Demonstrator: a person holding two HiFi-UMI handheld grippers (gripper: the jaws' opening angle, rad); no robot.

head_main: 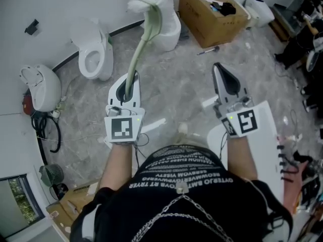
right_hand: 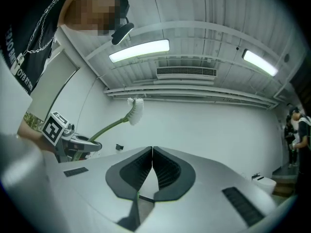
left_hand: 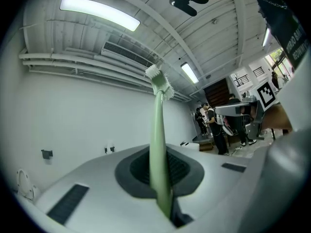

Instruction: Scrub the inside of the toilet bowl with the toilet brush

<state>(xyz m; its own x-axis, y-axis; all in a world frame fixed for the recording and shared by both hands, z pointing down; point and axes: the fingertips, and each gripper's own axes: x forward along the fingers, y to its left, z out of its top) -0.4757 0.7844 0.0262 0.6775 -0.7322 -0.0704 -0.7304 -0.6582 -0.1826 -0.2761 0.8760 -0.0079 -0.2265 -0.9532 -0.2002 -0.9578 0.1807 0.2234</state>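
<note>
My left gripper (head_main: 128, 86) is shut on the pale green handle of the toilet brush (head_main: 143, 39), which points up and away; its white bristle head (head_main: 140, 5) is raised in the air. In the left gripper view the toilet brush handle (left_hand: 159, 154) runs up between the jaws to the bristle head (left_hand: 159, 80). The right gripper view shows the brush (right_hand: 132, 110) off to the left. My right gripper (head_main: 225, 79) (right_hand: 152, 170) is shut with nothing in it. A white toilet (head_main: 94, 53) stands by the wall, far left of the brush; another toilet (head_main: 165, 28) sits behind the brush head.
A white wall-hung fixture (head_main: 39, 87) with black cables (head_main: 48, 130) is at far left. An open cardboard box (head_main: 212, 13) stands at the back, a white device (head_main: 258, 9) beside it. A white board (head_main: 262, 145) lies at right. People (left_hand: 216, 125) stand in the distance.
</note>
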